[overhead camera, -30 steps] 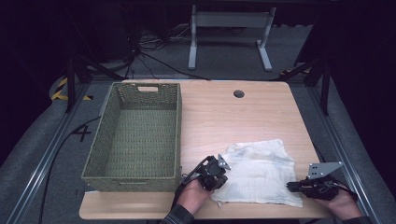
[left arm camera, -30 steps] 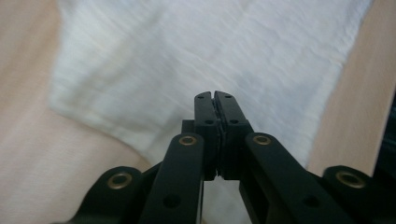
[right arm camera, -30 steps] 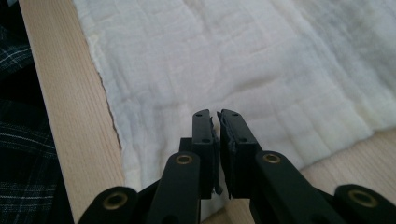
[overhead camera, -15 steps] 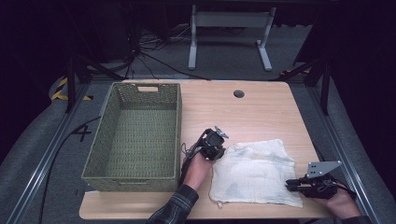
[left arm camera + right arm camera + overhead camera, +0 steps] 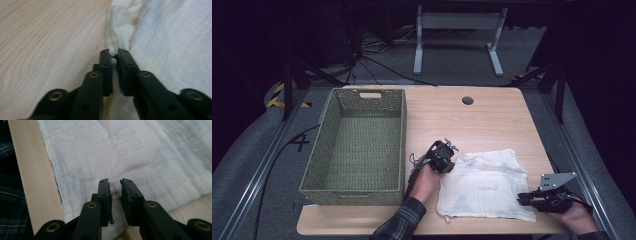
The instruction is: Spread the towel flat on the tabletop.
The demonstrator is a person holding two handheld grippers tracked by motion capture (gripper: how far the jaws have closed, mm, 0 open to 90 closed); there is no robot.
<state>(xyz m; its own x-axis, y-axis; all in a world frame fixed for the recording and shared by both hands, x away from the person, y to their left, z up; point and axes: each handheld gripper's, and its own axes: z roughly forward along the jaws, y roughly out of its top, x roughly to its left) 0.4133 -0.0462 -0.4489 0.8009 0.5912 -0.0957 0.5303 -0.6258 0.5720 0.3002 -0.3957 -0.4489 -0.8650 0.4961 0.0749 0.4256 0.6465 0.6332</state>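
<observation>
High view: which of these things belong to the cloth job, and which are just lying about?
In the job:
- white cloth, lying flat on the table
- left gripper, jaws pinching the cloth's left edge
- right gripper, at the cloth's near right corner

Lying about:
- green woven basket, empty, left of the cloth
- metal stand on the floor beyond the table

A white cloth (image 5: 484,184) lies spread nearly flat on the table (image 5: 492,120), toward its near right part. It is roughly square, thin and softly creased, with faint grey smudges. Its far left corner is bunched into a small raised fold, and its near edge runs close along the table's front edge.
</observation>
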